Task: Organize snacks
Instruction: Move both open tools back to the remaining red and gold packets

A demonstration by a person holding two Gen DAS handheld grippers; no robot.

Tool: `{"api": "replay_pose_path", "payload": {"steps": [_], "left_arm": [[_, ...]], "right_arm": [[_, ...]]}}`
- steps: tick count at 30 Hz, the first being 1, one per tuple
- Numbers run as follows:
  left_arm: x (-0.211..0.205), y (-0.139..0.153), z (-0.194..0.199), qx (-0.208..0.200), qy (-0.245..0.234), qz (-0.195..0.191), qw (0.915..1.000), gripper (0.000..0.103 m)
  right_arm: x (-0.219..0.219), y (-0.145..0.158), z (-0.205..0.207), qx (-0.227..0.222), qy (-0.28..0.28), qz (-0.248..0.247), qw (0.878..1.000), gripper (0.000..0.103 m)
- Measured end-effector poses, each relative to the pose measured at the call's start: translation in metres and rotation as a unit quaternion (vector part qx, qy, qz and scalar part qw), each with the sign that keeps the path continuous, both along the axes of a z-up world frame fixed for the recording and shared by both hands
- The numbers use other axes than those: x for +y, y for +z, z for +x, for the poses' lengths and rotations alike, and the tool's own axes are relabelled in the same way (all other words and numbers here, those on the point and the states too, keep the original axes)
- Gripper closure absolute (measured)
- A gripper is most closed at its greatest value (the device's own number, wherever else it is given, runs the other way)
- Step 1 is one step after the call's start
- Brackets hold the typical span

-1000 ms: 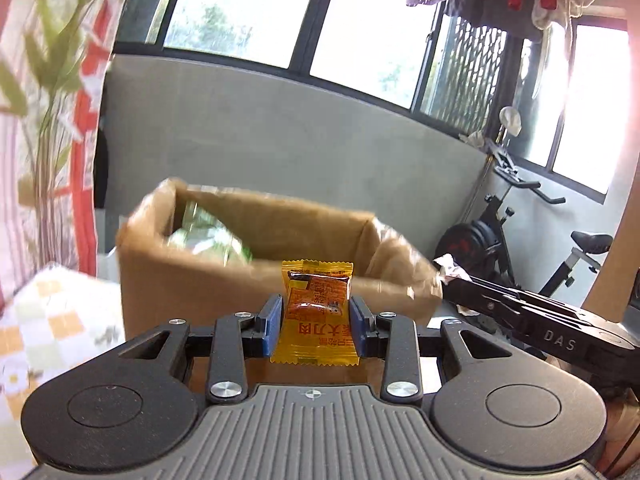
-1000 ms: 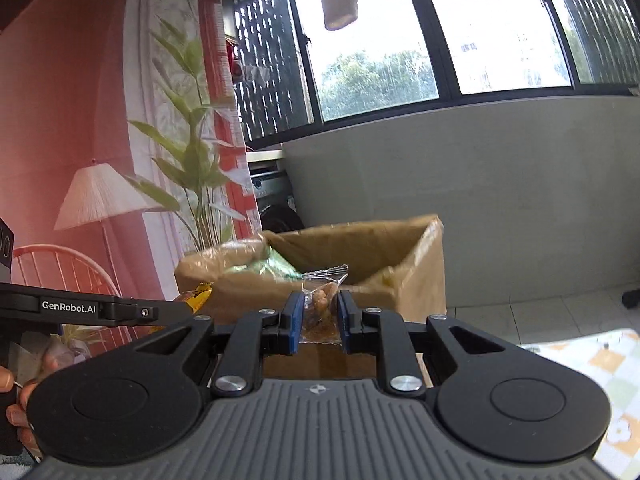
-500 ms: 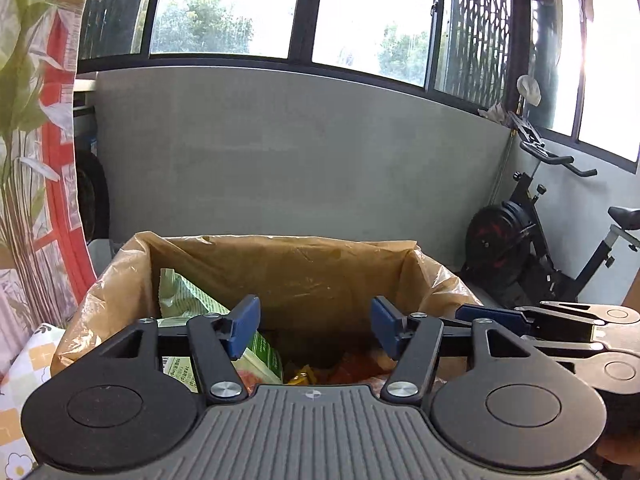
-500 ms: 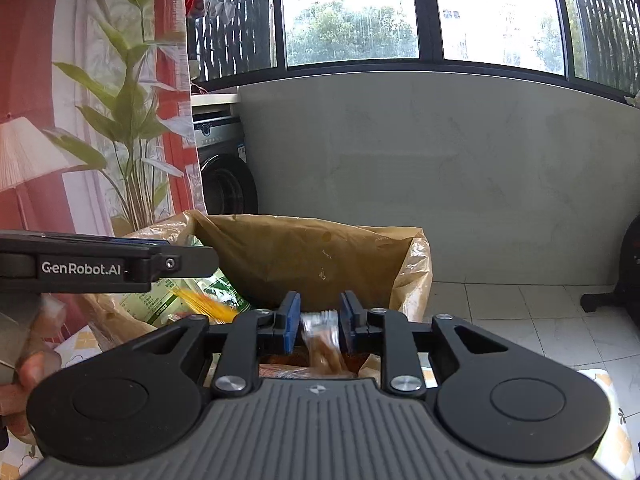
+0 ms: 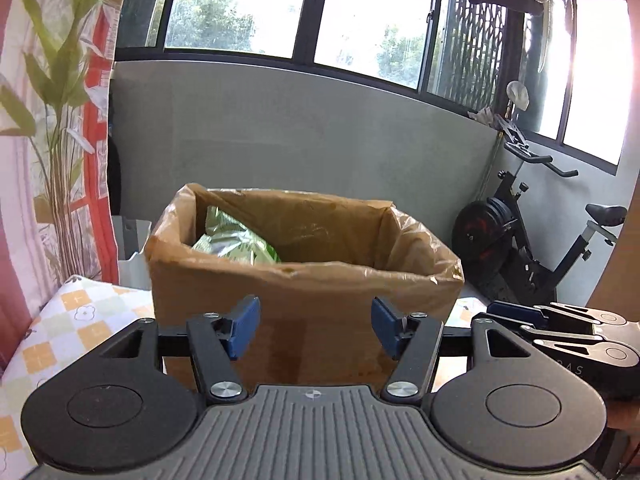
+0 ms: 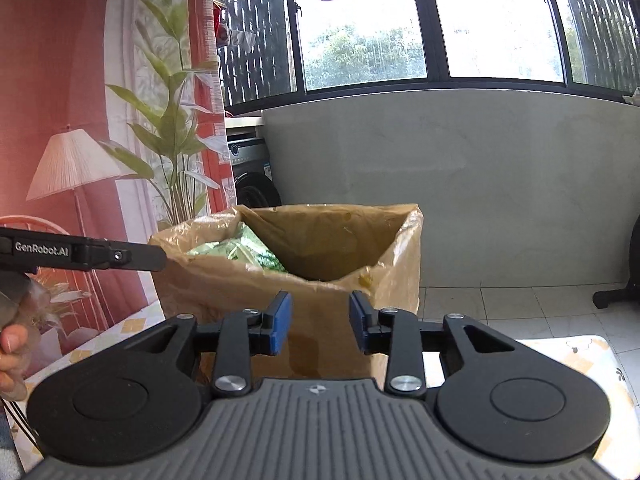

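Left wrist view: my left gripper (image 5: 315,332) has jaws wide apart, empty, before the box (image 5: 304,280). Right gripper (image 6: 319,327) likewise parted, empty. Green snack bag (image 5: 236,242) lies inside the box.

Box (image 5: 304,300) floor hidden behind its near wall, contents unseen except green bag (image 5: 236,242) top. Exercise bike (image 5: 532,240) base cut by right gripper (image 5: 560,324). Person's hand (image 6: 12,356) cropped at edge.

Exercise bike (image 5: 532,248) by the grey wall; washing machine (image 6: 252,176) (partly hidden) behind the plant-print curtain (image 6: 176,120).
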State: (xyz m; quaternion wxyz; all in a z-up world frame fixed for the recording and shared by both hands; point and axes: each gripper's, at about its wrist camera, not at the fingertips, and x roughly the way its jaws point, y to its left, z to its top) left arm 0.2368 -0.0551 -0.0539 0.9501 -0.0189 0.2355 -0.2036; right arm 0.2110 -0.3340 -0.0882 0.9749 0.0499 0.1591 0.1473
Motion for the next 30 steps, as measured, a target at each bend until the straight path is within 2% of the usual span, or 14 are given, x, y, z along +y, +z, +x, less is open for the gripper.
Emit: {"api": "replay_pose_path", "payload": {"steps": [2, 7, 11, 15, 19, 24, 30], "left_arm": [[0.003, -0.014, -0.008, 0.012, 0.007, 0.006, 0.9999, 0.039], [0.011, -0.058, -0.015, 0.063, 0.037, 0.001, 0.9973, 0.039], [0.015, -0.082, -0.022, 0.078, 0.060, 0.005, 0.9951, 0.039], [0.022, -0.097, -0.025, 0.104, 0.071, 0.000, 0.9921, 0.039], [0.028, -0.107, -0.032, 0.115, 0.080, 0.008, 0.9901, 0.039], [0.027, -0.120, -0.036, 0.139, 0.084, 0.006, 0.9867, 0.039], [0.017, -0.128, -0.040, 0.151, 0.060, 0.004, 0.9866, 0.039]], "right_arm": [[0.001, -0.016, -0.008, 0.020, -0.002, 0.001, 1.000, 0.063], [0.005, -0.071, -0.016, 0.111, -0.022, 0.038, 0.993, 0.055], [0.019, -0.101, -0.013, 0.158, -0.040, 0.034, 0.986, 0.037], [0.039, -0.116, -0.001, 0.180, -0.048, 0.000, 0.982, 0.031], [0.053, -0.136, -0.002, 0.197, -0.043, -0.073, 0.977, 0.028], [0.041, -0.143, -0.016, 0.204, -0.056, -0.061, 0.975, 0.027], [0.029, -0.145, -0.029, 0.200, -0.055, -0.081, 0.975, 0.027]]}}
